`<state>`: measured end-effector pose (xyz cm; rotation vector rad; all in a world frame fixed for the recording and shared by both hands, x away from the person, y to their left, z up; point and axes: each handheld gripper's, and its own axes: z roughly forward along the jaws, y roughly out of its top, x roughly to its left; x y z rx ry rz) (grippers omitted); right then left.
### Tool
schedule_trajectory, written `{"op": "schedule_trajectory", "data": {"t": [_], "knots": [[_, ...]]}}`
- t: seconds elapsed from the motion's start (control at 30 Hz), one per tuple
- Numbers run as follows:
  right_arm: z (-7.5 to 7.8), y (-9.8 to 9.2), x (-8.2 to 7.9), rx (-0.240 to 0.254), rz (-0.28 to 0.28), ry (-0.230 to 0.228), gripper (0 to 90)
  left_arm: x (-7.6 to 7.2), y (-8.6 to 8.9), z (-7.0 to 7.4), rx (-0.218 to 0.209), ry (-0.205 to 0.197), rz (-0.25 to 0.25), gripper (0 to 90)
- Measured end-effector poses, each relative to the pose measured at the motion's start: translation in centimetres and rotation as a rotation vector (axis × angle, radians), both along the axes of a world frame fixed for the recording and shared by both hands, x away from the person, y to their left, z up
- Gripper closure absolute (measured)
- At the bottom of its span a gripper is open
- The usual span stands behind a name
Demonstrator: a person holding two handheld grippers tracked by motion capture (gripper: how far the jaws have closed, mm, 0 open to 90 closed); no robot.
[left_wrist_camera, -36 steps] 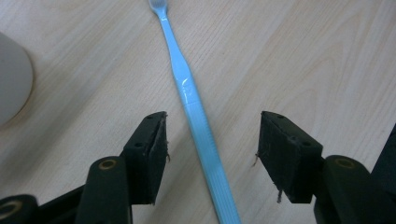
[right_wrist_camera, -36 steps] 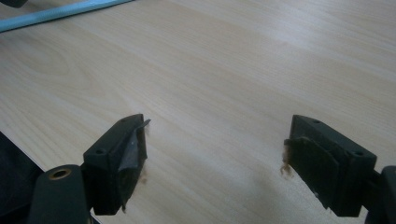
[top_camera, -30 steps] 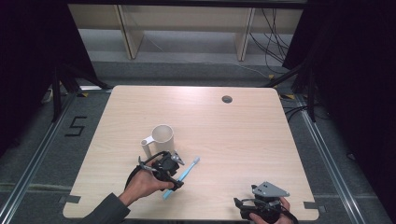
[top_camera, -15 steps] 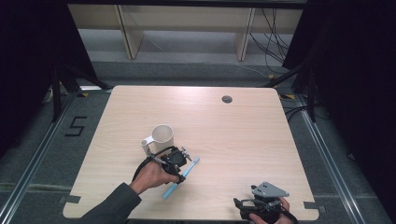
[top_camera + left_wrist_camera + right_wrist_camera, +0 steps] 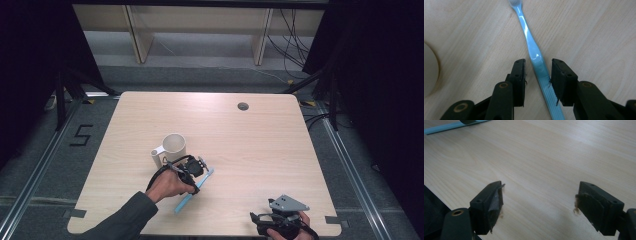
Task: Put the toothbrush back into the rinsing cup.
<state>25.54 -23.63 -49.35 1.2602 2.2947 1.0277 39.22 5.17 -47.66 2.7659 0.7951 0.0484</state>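
Note:
A light-blue toothbrush (image 5: 185,202) lies flat on the wooden table (image 5: 260,150), bristles away from the person. My left gripper (image 5: 199,170) is lowered over its middle. In the left gripper view the handle (image 5: 534,50) runs between the two jaws of that gripper (image 5: 538,61). The jaws have just been closing on it: the right pad touches the handle, the left pad stands a little off it. A cream mug (image 5: 174,145) stands upright just beyond the hand. My right gripper (image 5: 539,192) rests open near the front right edge (image 5: 260,220), with nothing between its jaws.
The mug's edge (image 5: 429,70) shows at the left of the left gripper view. A round cable hole (image 5: 243,106) sits near the table's far edge. The toothbrush (image 5: 446,127) lies far off at the top left of the right gripper view. Shelving stands behind the table.
The left hand has slid right, onto the toothbrush, and sits over its middle. The right hand has kept still.

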Motion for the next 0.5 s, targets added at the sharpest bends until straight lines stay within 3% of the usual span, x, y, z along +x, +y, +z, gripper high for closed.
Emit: {"op": "schedule_trajectory", "data": {"t": [0.5], "knots": [[0.03, -0.04, 0.02, -0.002, 0.004, -0.003, 22.3, 0.58, -0.64, -0.18, 0.061, 0.017, -0.032, 72.6]]}}
